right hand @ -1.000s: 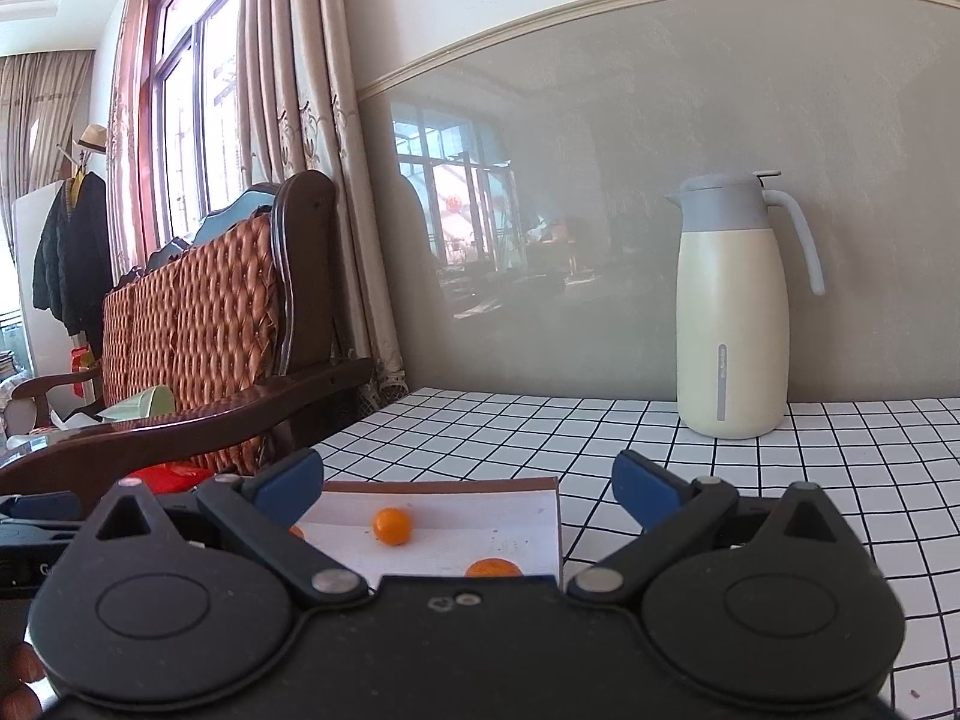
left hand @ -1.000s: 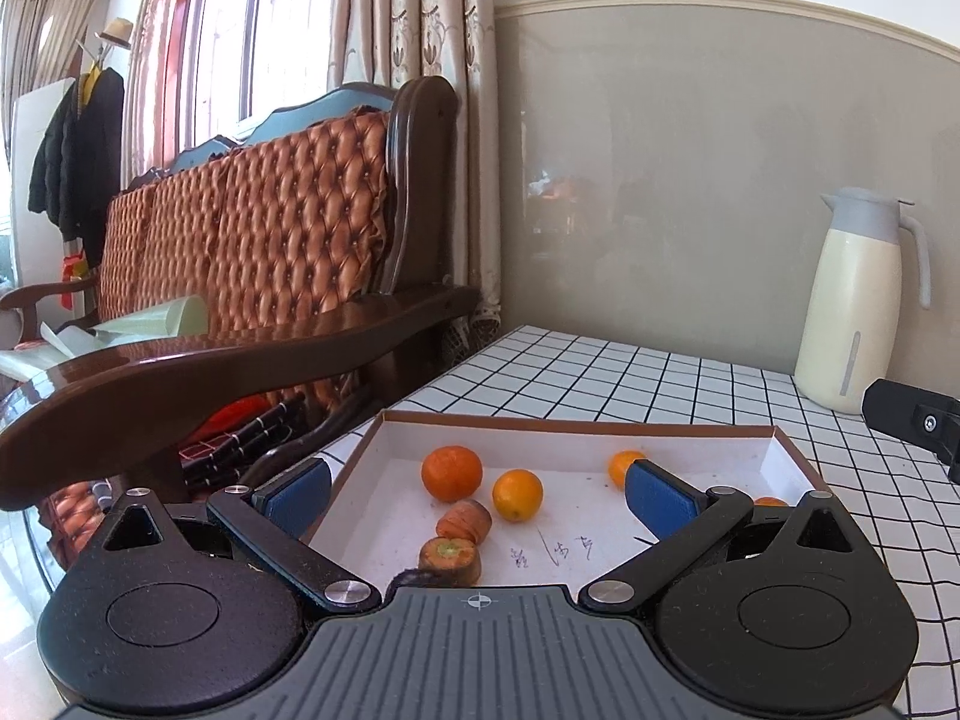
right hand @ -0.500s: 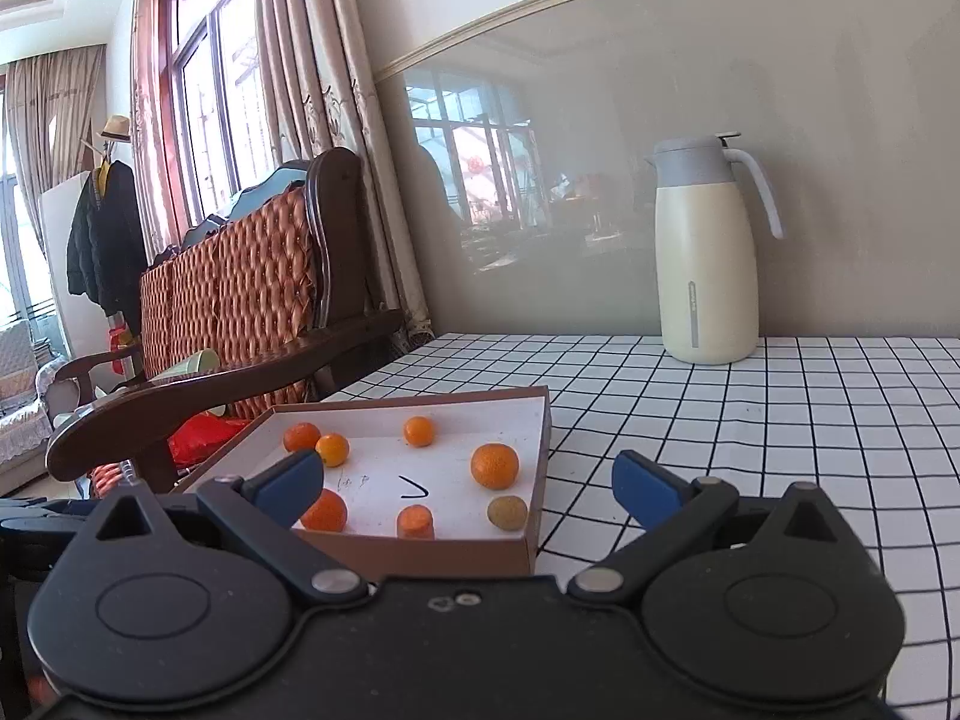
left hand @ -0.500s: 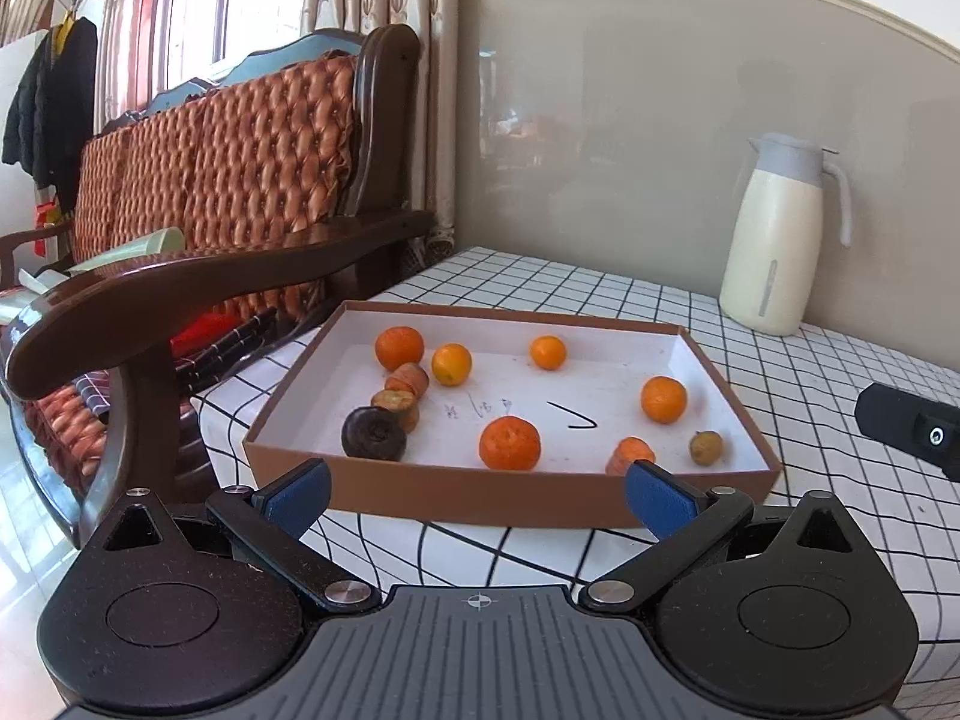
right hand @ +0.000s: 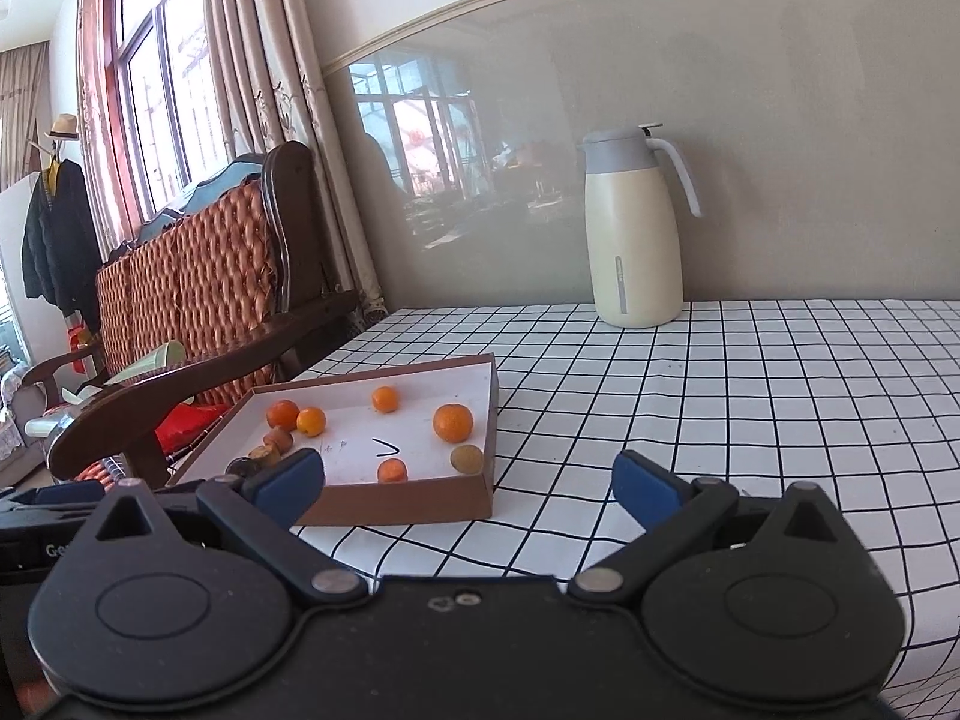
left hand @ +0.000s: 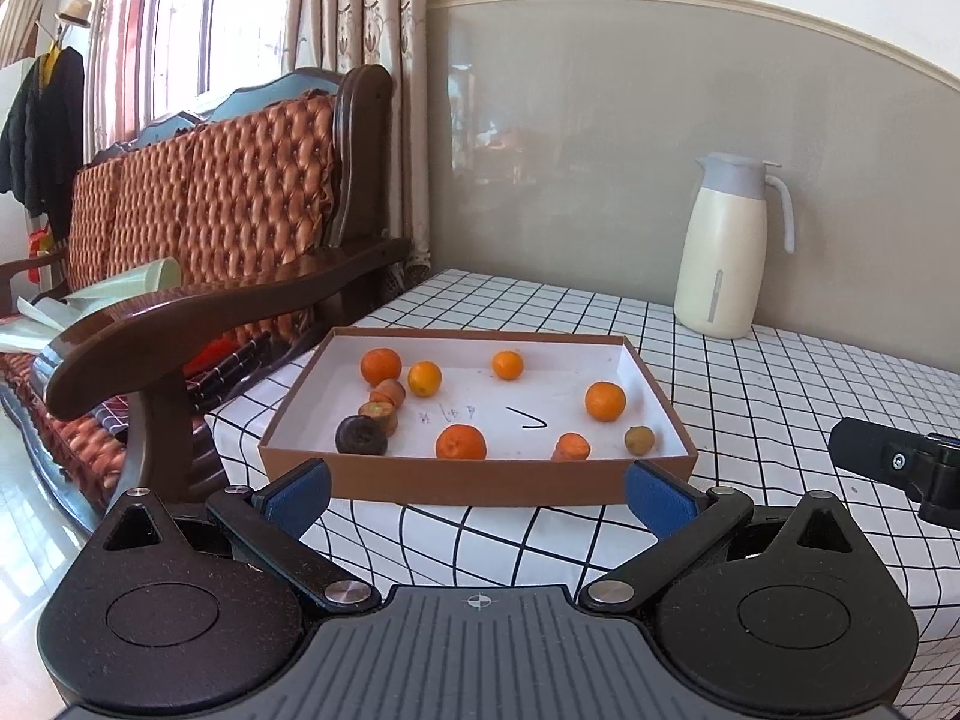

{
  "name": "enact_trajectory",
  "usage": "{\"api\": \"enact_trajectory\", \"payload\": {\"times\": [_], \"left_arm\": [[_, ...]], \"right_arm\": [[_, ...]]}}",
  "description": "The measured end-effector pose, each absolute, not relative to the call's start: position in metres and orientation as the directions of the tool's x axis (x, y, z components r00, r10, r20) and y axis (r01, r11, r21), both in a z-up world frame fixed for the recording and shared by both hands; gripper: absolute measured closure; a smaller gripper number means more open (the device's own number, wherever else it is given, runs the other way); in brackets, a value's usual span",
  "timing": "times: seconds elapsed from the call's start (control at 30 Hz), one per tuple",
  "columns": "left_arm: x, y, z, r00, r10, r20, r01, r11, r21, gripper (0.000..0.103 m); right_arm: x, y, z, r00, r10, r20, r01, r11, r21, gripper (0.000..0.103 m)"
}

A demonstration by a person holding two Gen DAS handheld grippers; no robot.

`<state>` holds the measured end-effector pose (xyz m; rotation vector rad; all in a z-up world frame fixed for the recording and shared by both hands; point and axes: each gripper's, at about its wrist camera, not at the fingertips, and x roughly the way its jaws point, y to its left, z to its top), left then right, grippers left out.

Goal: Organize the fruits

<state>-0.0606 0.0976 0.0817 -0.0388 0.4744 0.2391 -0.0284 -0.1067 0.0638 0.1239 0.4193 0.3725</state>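
Note:
A shallow brown cardboard box [left hand: 480,483] with a white floor sits at the table's near left corner; it also shows in the right wrist view [right hand: 414,507]. In it lie several oranges [left hand: 460,441] [right hand: 452,422], carrot pieces [left hand: 570,447], a dark round fruit [left hand: 360,435] and a small brownish fruit [left hand: 639,440] [right hand: 467,459]. My left gripper [left hand: 477,495] is open and empty, in front of the box. My right gripper [right hand: 468,489] is open and empty, by the box's right front corner.
A cream thermos jug [left hand: 723,252] [right hand: 636,228] stands at the back by the wall on the checked tablecloth [right hand: 720,396]. A wooden sofa with orange cushions [left hand: 198,228] and its dark armrest [left hand: 180,330] stands close on the left. Part of the right gripper [left hand: 900,468] shows in the left view.
Both grippers have pulled back and risen from the box, so the whole box and its fruits now show. Both stay open and empty.

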Motion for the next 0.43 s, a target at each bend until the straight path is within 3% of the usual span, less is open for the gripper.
{"api": "enact_trajectory", "payload": {"times": [0.43], "left_arm": [[-0.0671, 0.1013, 0.0734, 0.871, 0.230, -0.434, -0.248, 0.969, 0.017, 0.000]], "right_arm": [[-0.0265, -0.0957, 0.0553, 0.867, 0.307, -0.393, -0.281, 0.952, 0.122, 0.006]]}}
